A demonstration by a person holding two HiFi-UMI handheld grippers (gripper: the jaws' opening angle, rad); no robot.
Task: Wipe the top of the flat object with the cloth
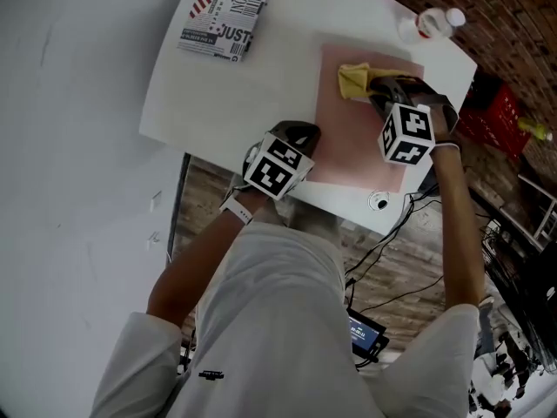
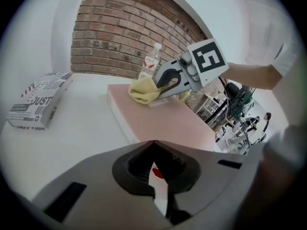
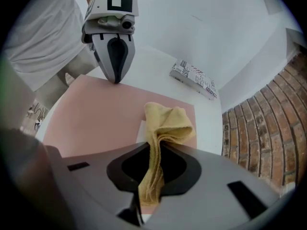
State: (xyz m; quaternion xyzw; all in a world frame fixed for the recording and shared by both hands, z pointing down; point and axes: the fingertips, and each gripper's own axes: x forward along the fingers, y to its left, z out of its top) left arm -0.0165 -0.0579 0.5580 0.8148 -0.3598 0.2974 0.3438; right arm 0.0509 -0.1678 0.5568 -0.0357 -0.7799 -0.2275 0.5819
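A flat pink board (image 1: pixel 348 138) lies on the white table (image 1: pixel 218 94). A yellow cloth (image 1: pixel 352 80) rests bunched on the board's far part, and my right gripper (image 1: pixel 376 85) is shut on it. In the right gripper view the cloth (image 3: pixel 165 123) runs up out of the shut jaws and folds over onto the board (image 3: pixel 96 119). My left gripper (image 1: pixel 300 136) is shut, its tip down on the board's near left edge; the right gripper view shows the left gripper (image 3: pixel 114 78) touching that edge. Ahead in the left gripper view are the board (image 2: pixel 168 119), the cloth (image 2: pixel 143 91) and the right gripper (image 2: pixel 160 87).
A printed box (image 1: pixel 224 11) lies at the table's far left. A plastic bottle (image 1: pixel 431 23) lies at the far right corner beside the brick wall. Cables and a red crate (image 1: pixel 496 111) sit on the floor to the right.
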